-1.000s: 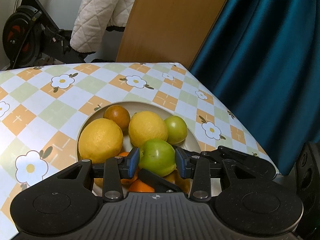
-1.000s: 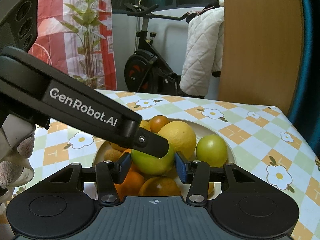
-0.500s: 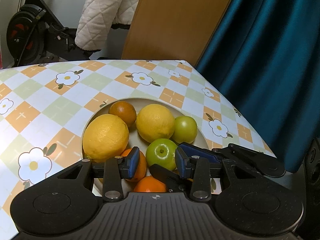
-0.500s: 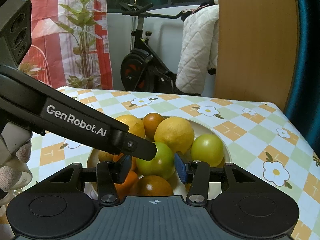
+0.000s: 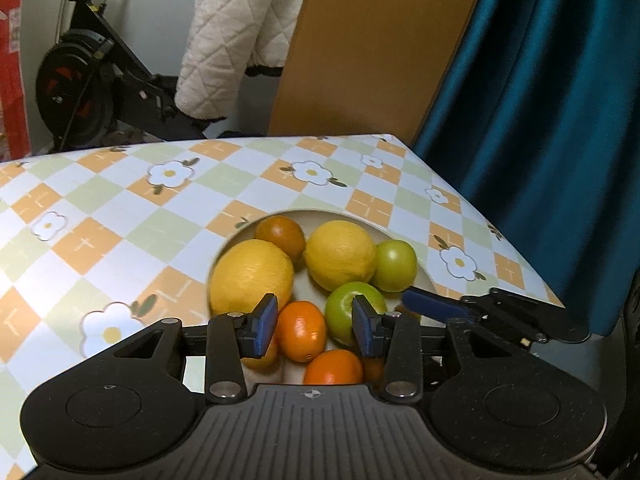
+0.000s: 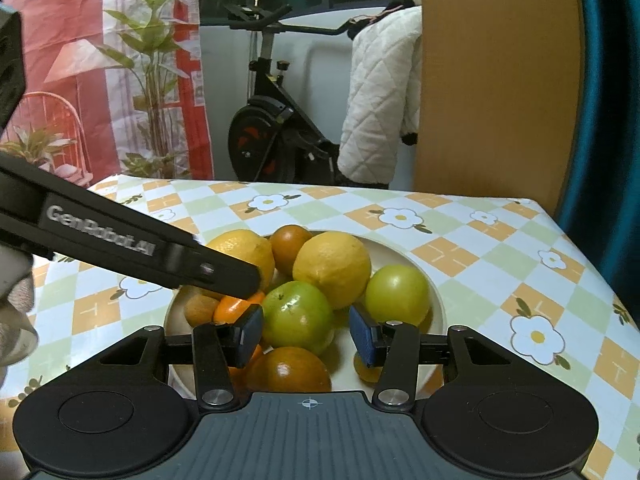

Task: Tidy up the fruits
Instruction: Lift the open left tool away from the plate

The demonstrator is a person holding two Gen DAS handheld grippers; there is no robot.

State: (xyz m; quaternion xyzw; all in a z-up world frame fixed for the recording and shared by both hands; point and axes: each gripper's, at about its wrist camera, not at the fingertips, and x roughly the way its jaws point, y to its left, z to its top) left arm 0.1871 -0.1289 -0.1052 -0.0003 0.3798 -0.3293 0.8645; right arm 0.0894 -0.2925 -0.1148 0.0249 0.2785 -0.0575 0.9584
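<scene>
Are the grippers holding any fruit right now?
No. Both the left gripper and the right gripper are open above the bowl; neither holds any fruit.

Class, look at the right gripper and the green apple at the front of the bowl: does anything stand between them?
Nothing visible does. The right gripper is open, and the green apple lies straight ahead between its fingers; the left gripper's finger sits off to the left.
</scene>
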